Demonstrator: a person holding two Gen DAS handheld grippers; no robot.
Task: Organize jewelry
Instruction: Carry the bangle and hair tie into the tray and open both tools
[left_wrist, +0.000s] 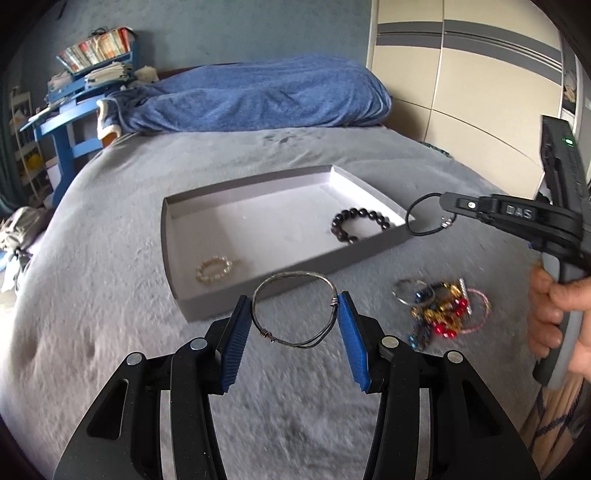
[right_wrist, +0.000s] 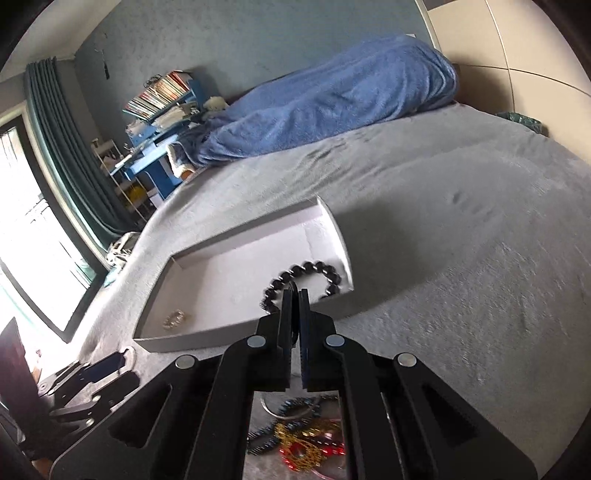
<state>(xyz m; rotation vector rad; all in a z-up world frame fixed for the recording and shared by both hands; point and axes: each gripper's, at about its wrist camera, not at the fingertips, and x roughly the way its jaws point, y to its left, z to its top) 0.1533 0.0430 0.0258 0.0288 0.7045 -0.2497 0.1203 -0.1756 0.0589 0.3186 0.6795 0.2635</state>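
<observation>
A shallow grey tray (left_wrist: 295, 271) lies on the grey bed; it holds a dark bead bracelet (left_wrist: 360, 224) and a pearl bracelet (left_wrist: 214, 270). My left gripper (left_wrist: 295, 314) holds a thin wire bangle (left_wrist: 293, 310) between its blue pads just in front of the tray's near wall. My right gripper (left_wrist: 448, 206) is shut on a black cord loop (left_wrist: 424, 216) with a small charm, above the tray's right corner. In the right wrist view the right gripper (right_wrist: 294, 295) is shut, with the tray (right_wrist: 236, 334) and dark beads (right_wrist: 314, 271) beyond it.
A tangled pile of colourful jewelry (left_wrist: 439, 312) lies on the bed right of the left gripper, and shows under the right gripper (right_wrist: 303, 439). A blue blanket (left_wrist: 258, 96) lies at the bed's head. A blue desk (left_wrist: 70, 122) stands at the left, wardrobes at the right.
</observation>
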